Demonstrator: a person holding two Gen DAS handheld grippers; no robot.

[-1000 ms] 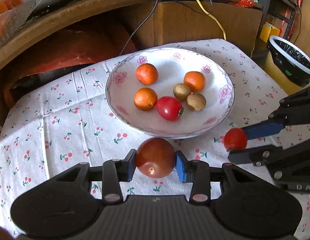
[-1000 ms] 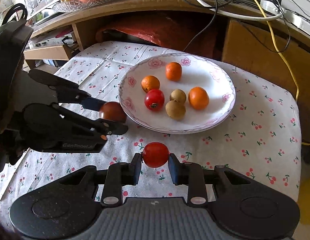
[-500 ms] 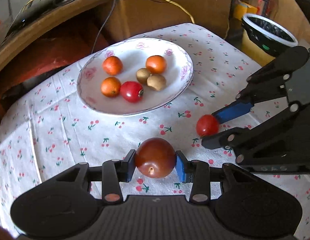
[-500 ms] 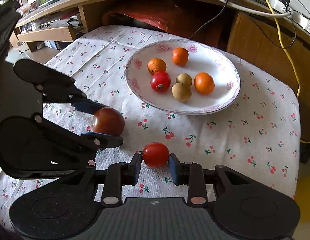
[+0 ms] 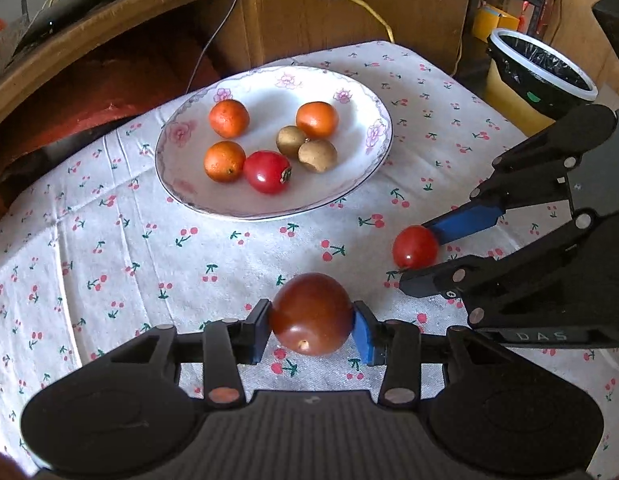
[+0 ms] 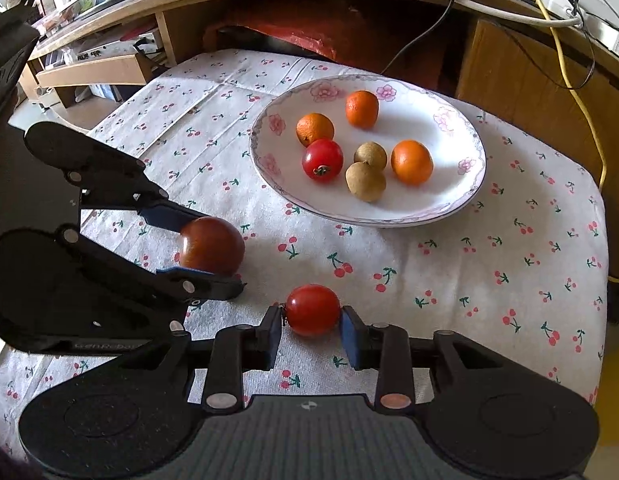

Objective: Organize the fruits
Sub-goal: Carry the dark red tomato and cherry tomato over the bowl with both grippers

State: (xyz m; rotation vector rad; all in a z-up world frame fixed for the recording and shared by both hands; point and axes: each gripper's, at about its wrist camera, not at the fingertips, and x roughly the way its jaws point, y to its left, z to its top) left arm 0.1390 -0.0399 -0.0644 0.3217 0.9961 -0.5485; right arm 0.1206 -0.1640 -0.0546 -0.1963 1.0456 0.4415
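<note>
Cherry-print cloth (image 5: 121, 264) fills the frame, where the left gripper (image 5: 311, 322) clamps a large dark-red tomato (image 5: 311, 314) and the right gripper (image 6: 312, 320) pinches a small bright-red tomato (image 6: 312, 310), both seemingly bound for the flowered white plate (image 5: 365, 168) above centre.

— Held fruit?
— Large dark red tomato (image 5: 311, 314), glossy, pale stem scar facing camera, pinched at both sides over the cherry-print cloth. Small bright red tomato (image 6: 313, 310) likewise pinched, just beside it, nearer the table's right.
— On the plate (image 6: 461, 204)?
— Three small oranges (image 6: 411, 162), two brown round fruits (image 6: 365, 182) touching each other, one red tomato (image 6: 322, 159) with stem end turned sideways – clustered mid-plate, well apart from the held pair.
</note>
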